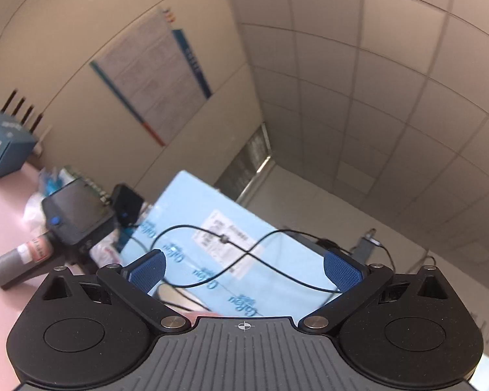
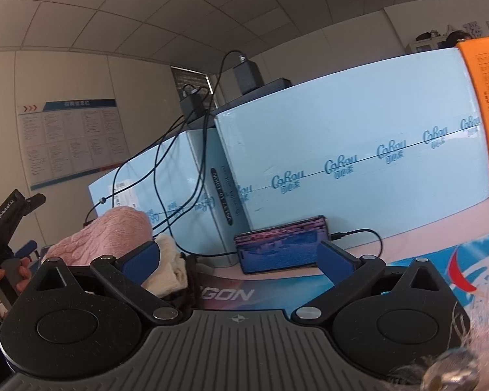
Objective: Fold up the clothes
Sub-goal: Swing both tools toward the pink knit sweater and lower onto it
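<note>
phone (image 2: 282, 249): on table (image 2: 440, 233), leaning on big box (image 2: 358, 150)
chargers (image 2: 244, 76): on top of boxes
sweaters (image 2: 114, 238): left of phone, in front of 2nd box (image 2: 140, 189)

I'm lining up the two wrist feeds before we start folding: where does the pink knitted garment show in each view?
Left wrist: not in view; this camera tilts up toward wall and ceiling.
Right wrist: the pink knitted garment sits lower left, just beyond the right gripper, above a cream garment.
Shared landmark: the light blue carton with black cables draped across it.
</note>
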`<state>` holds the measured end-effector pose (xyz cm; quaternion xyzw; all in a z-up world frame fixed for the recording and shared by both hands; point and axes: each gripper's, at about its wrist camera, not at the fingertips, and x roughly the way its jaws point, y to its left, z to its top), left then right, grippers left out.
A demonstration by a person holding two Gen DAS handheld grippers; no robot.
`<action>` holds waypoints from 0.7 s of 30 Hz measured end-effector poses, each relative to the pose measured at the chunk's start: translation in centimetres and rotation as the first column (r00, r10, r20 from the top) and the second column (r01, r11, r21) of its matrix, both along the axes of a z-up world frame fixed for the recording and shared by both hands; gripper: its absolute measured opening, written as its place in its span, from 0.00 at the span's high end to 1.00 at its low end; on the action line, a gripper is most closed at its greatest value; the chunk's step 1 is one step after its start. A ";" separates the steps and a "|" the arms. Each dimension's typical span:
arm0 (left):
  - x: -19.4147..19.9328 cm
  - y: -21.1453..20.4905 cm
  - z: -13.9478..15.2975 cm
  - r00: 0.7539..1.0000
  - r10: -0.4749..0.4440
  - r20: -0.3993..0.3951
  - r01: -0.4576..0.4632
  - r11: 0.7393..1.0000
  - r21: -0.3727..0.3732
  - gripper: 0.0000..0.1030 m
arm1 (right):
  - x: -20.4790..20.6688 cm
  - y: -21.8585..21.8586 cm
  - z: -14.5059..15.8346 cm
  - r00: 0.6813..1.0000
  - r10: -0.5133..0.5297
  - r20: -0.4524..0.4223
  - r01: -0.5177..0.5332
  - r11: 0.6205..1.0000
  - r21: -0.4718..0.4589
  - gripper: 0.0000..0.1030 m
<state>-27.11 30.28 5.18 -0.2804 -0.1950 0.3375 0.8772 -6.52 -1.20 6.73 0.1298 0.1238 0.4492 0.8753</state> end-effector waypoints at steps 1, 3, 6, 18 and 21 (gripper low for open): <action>-0.7 1.0 -0.4 1.000 0.000 0.012 0.000 0.998 -0.062 0.00 | 0.2 1.4 0.2 1.000 0.030 -0.007 -0.030 1.000 0.001 0.00; -0.8 2.0 -1.2 1.000 -0.011 0.002 0.012 0.986 -0.166 0.00 | 0.5 4.3 0.3 0.996 0.083 -0.024 -0.083 0.997 0.002 0.00; 0.3 1.9 -2.0 0.997 -0.038 -0.063 0.021 0.969 -0.244 0.00 | 1.1 8.7 0.4 0.987 0.153 -0.051 -0.153 0.988 0.003 0.00; 4.6 0.1 -3.6 0.957 -0.077 -0.278 0.023 0.981 -0.194 0.00 | 1.9 20.6 -1.1 0.940 0.297 -0.166 -0.290 0.955 0.064 0.05; 4.4 0.1 -3.9 0.964 -0.053 -0.261 0.004 0.983 -0.186 0.01 | 1.7 21.1 -1.4 0.939 0.294 -0.179 -0.286 0.956 0.066 0.23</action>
